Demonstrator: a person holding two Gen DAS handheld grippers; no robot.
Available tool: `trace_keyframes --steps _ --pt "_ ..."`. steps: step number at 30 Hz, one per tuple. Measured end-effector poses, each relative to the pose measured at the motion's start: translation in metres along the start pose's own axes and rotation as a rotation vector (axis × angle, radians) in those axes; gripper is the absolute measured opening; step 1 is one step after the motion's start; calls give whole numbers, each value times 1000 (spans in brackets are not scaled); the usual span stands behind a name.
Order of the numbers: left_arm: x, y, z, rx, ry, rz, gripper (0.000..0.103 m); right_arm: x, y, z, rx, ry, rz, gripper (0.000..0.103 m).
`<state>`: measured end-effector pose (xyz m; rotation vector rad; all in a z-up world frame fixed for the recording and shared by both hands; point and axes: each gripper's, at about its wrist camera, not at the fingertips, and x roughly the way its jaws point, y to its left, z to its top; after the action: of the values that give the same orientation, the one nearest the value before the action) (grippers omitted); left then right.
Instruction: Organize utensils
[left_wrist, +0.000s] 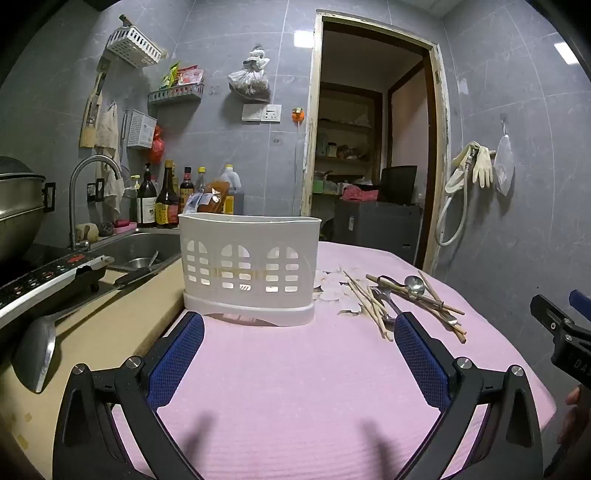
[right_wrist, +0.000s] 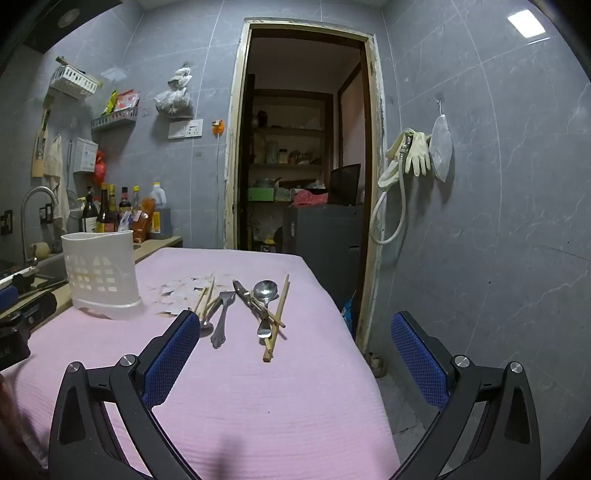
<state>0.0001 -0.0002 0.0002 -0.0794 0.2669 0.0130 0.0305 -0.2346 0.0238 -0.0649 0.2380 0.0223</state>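
step: start, nothing sorted | left gripper (left_wrist: 299, 328) spread wide, empty, white caddy (left_wrist: 250, 271) just ahead | right gripper (right_wrist: 295, 328) spread wide, empty, utensil pile (right_wrist: 255, 308) ahead-left | next: right picks one piece, probably a chopstick (right_wrist: 277, 317)

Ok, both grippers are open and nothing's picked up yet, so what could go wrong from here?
1. The chopsticks, spoon and fork lie crossed in a loose pile; grabbing one may drag others.
2. They lie flat on the soft pink cloth, so a finger of the right gripper could snag it.
3. The white caddy looks light; dropping utensils in might tip it.
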Motion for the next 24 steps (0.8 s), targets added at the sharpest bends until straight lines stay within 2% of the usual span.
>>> trace_keyframes --steps 24 --pt "4 -1 -5 -5 6 -10 101 2 2 -1 5 5 4 103"
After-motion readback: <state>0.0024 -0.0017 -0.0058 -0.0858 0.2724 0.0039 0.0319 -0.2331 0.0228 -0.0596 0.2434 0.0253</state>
